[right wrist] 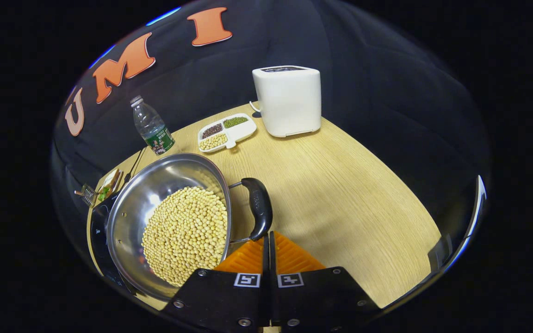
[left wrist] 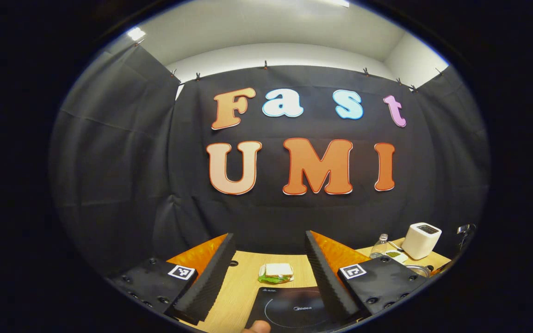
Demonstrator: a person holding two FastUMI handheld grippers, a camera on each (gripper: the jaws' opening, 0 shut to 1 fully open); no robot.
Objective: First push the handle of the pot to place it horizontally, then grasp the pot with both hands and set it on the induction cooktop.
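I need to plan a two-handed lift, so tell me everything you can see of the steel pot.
The shiny round steel pot sits upright on the wooden table, holding a heap of pale soybeans. A black loop handle on wire arms projects from its rim toward the right gripper, whose closed fingertips meet the handle's near end. Its far edge overlaps the black induction cooktop.

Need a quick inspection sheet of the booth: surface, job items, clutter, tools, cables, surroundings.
Surface: wooden table.
Job's things: steel pot of soybeans, black handle; induction cooktop dark.
Clutter: toaster, bottle, divided bean tray, sandwich.
Tools: left tool open above cooktop; right tool shut, tips at the handle.
Cables: thin cord by toaster.
Surroundings: black cloth wall.
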